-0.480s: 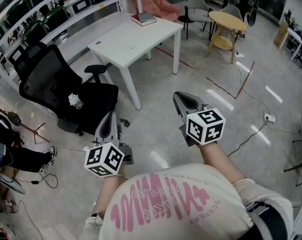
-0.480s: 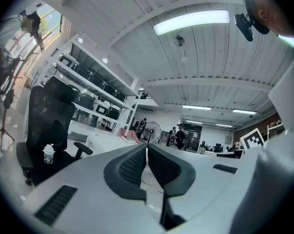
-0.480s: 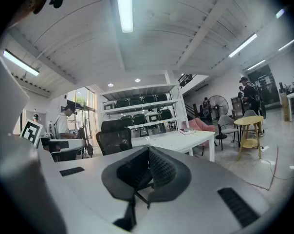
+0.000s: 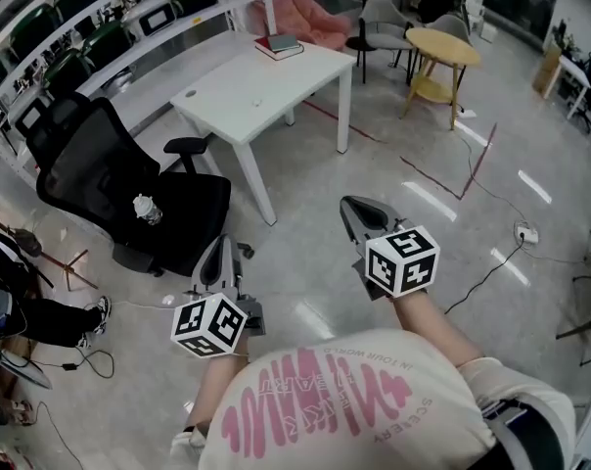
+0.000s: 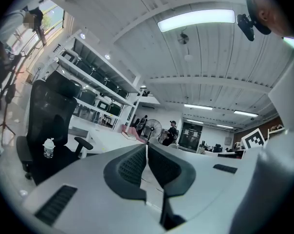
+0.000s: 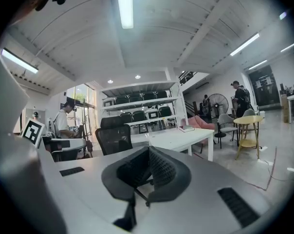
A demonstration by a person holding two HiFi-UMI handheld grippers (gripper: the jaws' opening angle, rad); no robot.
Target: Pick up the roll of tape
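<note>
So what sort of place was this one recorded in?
It looks like an open-plan office or lab workspace. A white desk stands with a black swivel chair beside it, long shelving runs along the wall, and a round yellow table stands further off.

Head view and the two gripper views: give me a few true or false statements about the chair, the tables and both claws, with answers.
1. A bottle stands on the seat of the black office chair. True.
2. The left claw is clamped on something. False: it is shut with nothing between its jaws.
3. Books lie on the white table. True.
4. The right claw is wide open. False: it is shut and empty.
5. The round table is black. False: it is yellow.
</note>
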